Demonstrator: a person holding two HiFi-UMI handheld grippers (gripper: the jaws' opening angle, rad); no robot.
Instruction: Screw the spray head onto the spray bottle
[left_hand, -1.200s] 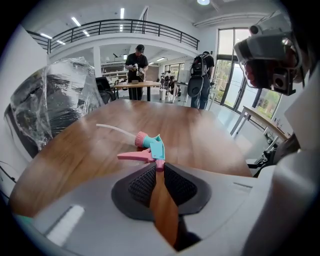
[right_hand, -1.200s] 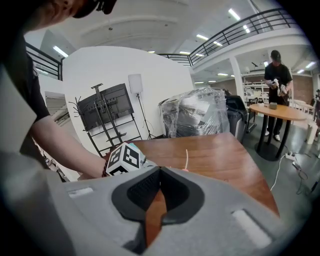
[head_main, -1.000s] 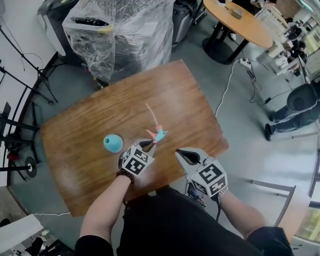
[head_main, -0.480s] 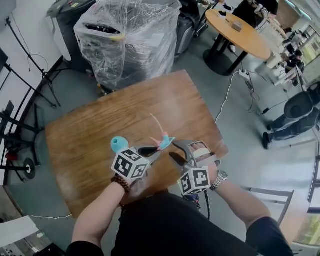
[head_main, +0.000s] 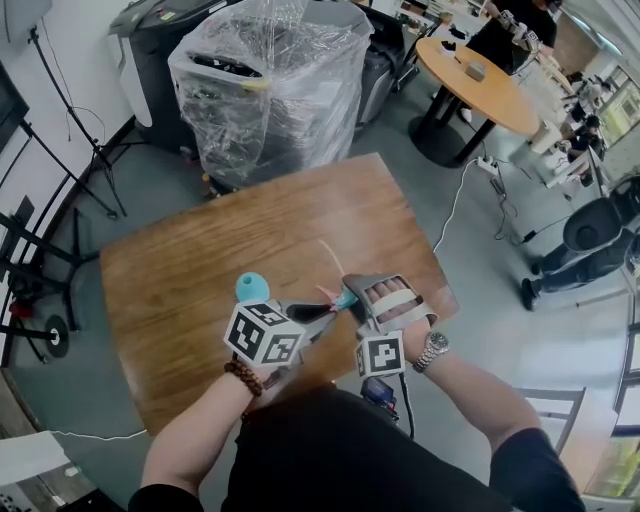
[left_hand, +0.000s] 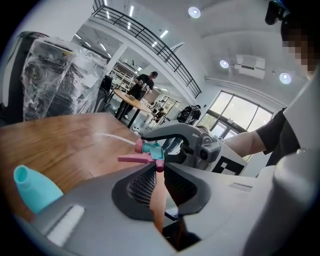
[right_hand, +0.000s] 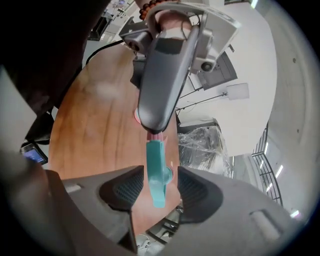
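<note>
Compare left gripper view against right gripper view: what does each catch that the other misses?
Left gripper view only: the teal spray bottle on the table, the left hand-held gripper seen along its own jaws, shut on the pink part of the spray head, and that head's tube. Right gripper view only: the right hand-held gripper along its own jaws, which have just been opening; the head's teal body stands between them, pads not pressing it. Both: the spray head, the wooden table, the plastic-wrapped load.
</note>
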